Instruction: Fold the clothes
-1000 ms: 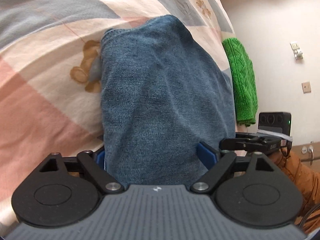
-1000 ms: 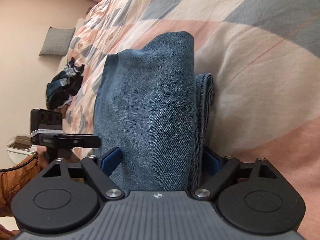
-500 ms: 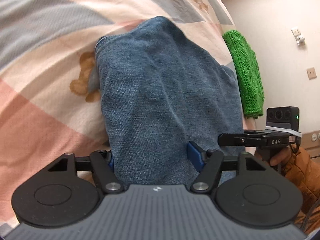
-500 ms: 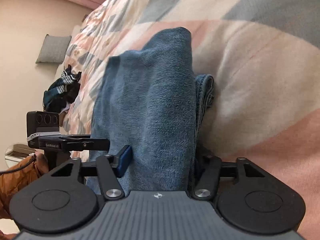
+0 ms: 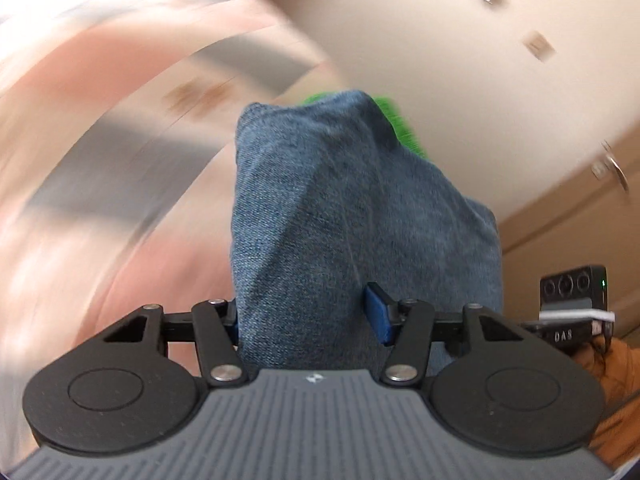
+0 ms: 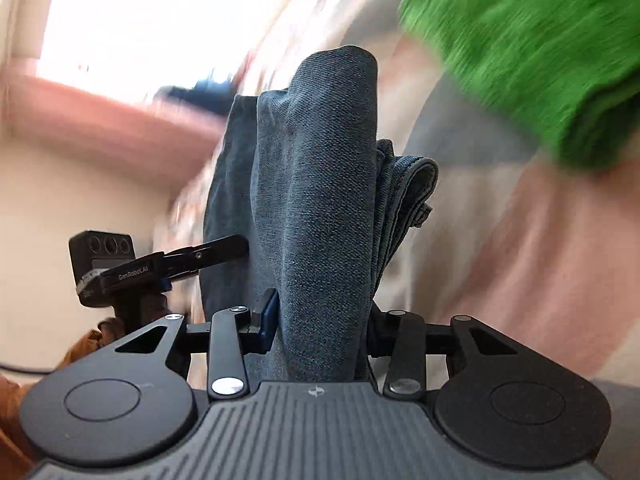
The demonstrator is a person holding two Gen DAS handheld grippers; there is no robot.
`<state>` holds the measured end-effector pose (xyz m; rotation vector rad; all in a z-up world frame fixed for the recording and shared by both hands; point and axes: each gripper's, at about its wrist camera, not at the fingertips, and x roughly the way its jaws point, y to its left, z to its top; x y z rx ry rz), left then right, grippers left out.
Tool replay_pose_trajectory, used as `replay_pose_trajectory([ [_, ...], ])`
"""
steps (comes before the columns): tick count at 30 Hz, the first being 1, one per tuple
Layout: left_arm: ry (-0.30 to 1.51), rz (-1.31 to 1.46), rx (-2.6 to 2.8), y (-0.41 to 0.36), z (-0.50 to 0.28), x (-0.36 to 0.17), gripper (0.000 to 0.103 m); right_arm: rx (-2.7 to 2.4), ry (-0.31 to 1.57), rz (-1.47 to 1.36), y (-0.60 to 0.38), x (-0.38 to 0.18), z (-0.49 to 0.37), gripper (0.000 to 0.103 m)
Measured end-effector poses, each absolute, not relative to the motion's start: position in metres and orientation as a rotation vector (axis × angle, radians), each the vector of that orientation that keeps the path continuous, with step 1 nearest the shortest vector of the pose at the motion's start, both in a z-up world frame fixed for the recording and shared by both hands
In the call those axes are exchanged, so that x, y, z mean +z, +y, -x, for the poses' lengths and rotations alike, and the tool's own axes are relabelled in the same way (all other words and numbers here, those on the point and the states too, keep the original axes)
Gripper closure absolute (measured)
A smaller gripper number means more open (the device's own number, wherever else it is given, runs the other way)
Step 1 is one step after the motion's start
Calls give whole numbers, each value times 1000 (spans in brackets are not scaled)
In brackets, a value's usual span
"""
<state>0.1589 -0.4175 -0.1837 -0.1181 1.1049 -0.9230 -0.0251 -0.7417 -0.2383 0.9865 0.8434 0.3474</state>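
While both views smear with motion blur, the grippers and the cloth they carry read sharp.

Left wrist view, left gripper (image 5: 306, 316): pinching the folded blue denim garment (image 5: 352, 216) between its 2 fingers; the blue pad (image 5: 378, 318) on the right side presses into the cloth, and the opposite pad is mostly hidden behind it.
Left wrist view, garment: runs from the jaws straight ahead and ends in a rounded folded edge; it appears lifted off the bedding, contact cannot be told.
Left wrist view, background: checked bedspread (image 5: 100, 120) in pink, grey and cream, heavily blurred; a sliver of a green knitted item (image 5: 402, 130) shows just behind the denim's far end; pale wall (image 5: 440, 40) at upper right.
Left wrist view, right gripper (image 5: 572, 312): only its camera block and body show at the right edge, with an orange sleeve (image 5: 612, 376) below.

Right wrist view, right gripper (image 6: 322, 320): clamped on the same denim, a thick stack of folds between the pads; 1 blue pad (image 6: 269, 320) visible on the left, the right pad buried in cloth.
Right wrist view, garment (image 6: 316, 184): stands up from the jaws, layered hems showing at its right side.
Right wrist view, left gripper (image 6: 236, 247): its fingers reach to the denim's left edge, tips meeting the cloth.
Right wrist view, background: green knit fills the upper right corner, blurred, lying on the bedspread, apart from the denim.
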Motion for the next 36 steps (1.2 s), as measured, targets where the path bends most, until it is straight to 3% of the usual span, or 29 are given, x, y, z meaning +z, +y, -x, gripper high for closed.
replay_pose_trajectory([
  [9,894,-268,-1355,-643,-255,-130,50,-78,412,-1128,-810,-222,30,63],
  [15,850,-446,-1485,-745,-275,-140,49,-204,355,-1217,-836,-254,11,63],
  [22,958,-489,-1447,-769,-283,-217,46,-241,457,-1298,-867,-305,-2,62],
  [28,925,-423,-1433,-758,-293,-219,44,-321,501,-1173,-879,-286,6,51],
  [31,852,-382,-1356,-738,-301,-201,54,-432,526,-960,-859,-248,17,48],
  [33,794,-355,-1282,-719,-301,-187,83,-526,494,-773,-842,-223,15,50],
  [36,702,-416,-1229,-706,-278,-178,87,-573,432,-499,-824,-199,-1,50],
])
